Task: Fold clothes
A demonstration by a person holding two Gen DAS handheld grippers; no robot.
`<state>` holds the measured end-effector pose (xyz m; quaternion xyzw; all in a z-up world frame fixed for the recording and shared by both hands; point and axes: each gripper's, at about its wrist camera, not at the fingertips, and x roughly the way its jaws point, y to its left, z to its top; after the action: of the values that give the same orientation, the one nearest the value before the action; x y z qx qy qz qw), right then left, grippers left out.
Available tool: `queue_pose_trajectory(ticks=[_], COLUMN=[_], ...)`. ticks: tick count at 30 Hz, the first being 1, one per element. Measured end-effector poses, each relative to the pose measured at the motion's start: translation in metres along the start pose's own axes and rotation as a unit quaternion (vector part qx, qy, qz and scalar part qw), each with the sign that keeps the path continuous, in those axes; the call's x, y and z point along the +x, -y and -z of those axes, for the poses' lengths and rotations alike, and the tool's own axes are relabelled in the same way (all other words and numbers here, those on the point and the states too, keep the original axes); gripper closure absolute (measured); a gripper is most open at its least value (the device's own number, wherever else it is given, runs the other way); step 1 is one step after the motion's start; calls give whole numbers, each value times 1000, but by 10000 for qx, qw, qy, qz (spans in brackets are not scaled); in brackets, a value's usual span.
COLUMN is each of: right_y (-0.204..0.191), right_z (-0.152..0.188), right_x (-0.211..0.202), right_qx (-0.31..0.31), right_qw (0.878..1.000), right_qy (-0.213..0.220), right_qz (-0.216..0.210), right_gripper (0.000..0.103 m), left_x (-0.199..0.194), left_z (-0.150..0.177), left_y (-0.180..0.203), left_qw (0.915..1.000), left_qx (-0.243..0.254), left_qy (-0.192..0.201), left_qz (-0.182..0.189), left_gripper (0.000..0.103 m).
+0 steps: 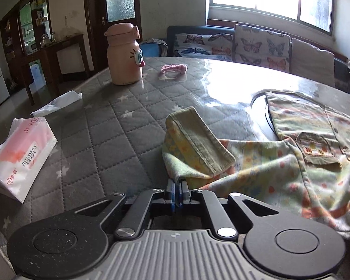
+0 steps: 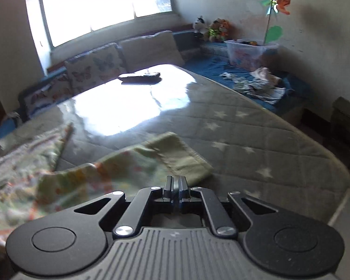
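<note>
Sleeve-folding looks to be in hand: the left gripper (image 1: 176, 183) pinches a sleeve of the pale yellow-green floral cotton shirt (image 1: 315, 144), spread across the right of the frame on the grey quilted star-patterned table (image 1: 100, 126). The right gripper (image 2: 175, 180), fingers pressed together, seems to nip the other sleeve at lower centre. Next, both sleeves probably need carrying inward across the body.

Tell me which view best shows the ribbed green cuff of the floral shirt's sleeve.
Left wrist view: the ribbed green cuff stands sharp and close above the left gripper. In the right wrist view a cuff appears too, motion-blurred, beyond the right gripper.
</note>
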<state>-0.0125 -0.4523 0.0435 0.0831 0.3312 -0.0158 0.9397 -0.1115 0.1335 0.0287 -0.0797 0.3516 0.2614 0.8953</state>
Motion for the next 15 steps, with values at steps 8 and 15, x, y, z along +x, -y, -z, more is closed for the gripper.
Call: queue_pose_trajectory(ticks=[8, 15], right_y=[-26, -57], right_z=[-16, -28], right_x=[16, 80], right_qx=[-400, -713], right_qw=[9986, 9958], right_qy=[-11, -310], right_qz=[-348, -493], right_gripper=[81, 69], left_x=[-5, -7], left_z=[0, 1], left_y=[-5, -23], left_qw=[9997, 9985], left_qx=[28, -127], left_qy=[103, 49], left_qz=[-202, -533], left_gripper=[49, 35])
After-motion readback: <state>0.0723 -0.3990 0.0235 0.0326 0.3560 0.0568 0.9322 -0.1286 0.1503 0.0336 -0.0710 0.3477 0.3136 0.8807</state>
